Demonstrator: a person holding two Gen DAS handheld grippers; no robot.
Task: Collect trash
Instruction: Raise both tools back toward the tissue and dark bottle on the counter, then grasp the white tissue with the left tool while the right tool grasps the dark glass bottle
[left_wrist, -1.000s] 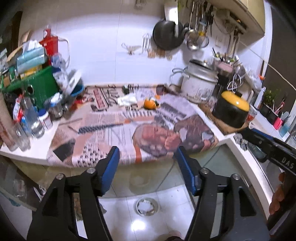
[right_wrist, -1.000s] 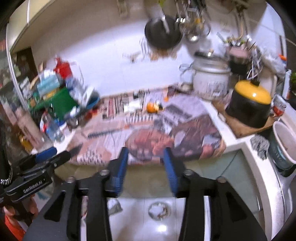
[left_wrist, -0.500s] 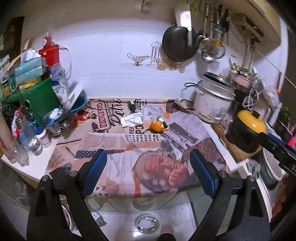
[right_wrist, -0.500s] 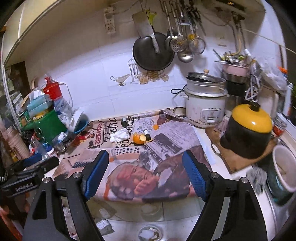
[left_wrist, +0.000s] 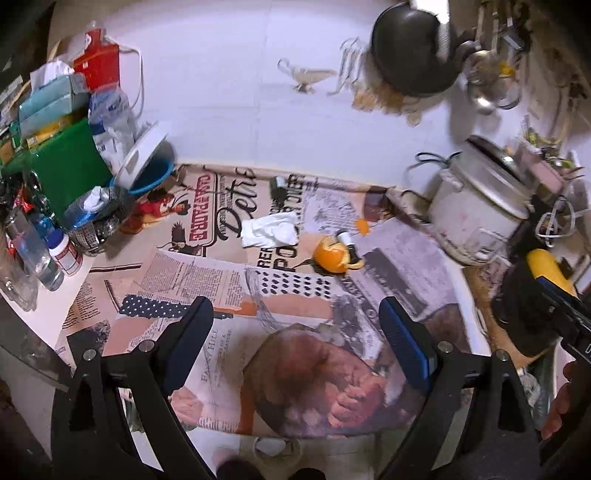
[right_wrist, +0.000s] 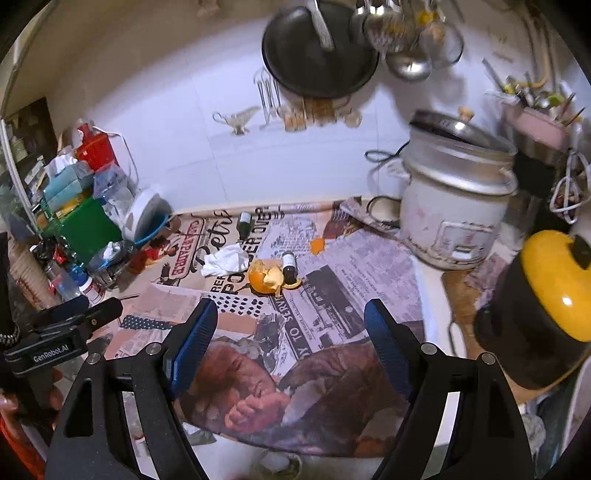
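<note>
Nothing collected yet, judging by the scene. Left gripper (left_wrist: 295, 332) and right gripper (right_wrist: 290, 332) both with jaws spread wide, holding nothing, above the near edge of the surface (right_wrist: 369, 258). Crumpled tissue (right_wrist: 225, 260), orange peel (right_wrist: 264, 277) and two small bottles (right_wrist: 289, 264) lying mid-surface, untouched.

Counter (left_wrist: 37, 314): newspaper (left_wrist: 295, 295), orange peel (left_wrist: 332, 254), tissue (left_wrist: 269, 230).

White rice cooker (right_wrist: 452, 206), yellow-lidded black pot (right_wrist: 546, 306), green box (left_wrist: 68, 166), perhaps a hanging wok (right_wrist: 319, 46).
</note>
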